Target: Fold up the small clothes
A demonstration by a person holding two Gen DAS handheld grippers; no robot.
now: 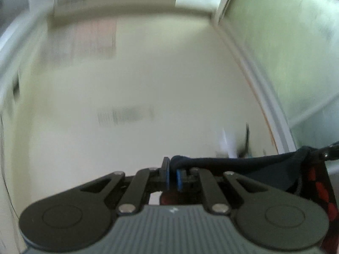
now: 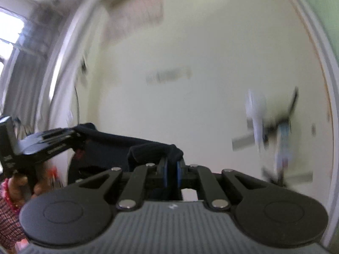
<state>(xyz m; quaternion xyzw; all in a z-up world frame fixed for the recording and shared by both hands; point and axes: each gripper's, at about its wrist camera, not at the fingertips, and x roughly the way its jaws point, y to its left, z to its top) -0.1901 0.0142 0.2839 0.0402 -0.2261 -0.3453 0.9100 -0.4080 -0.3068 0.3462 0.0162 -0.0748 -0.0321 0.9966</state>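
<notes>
A dark navy garment [image 1: 254, 165] with red markings is held up in the air between both grippers, its top edge stretched taut. My left gripper [image 1: 173, 172] is shut on one corner of that edge. My right gripper [image 2: 171, 166] is shut on the other corner of the garment [image 2: 118, 146]. In the right wrist view the left gripper [image 2: 48, 141] shows at the left, held in a hand. In the left wrist view the right gripper [image 1: 330, 150] shows at the right edge. Both views are blurred and face a wall.
A pale cream wall [image 1: 148, 84] fills both views, with a pinkish poster [image 1: 89, 40] high up. A wall fitting with cables [image 2: 273, 127] sits at the right. A window [image 2: 12, 33] is at the left, a green wall [image 1: 286, 31] at the right.
</notes>
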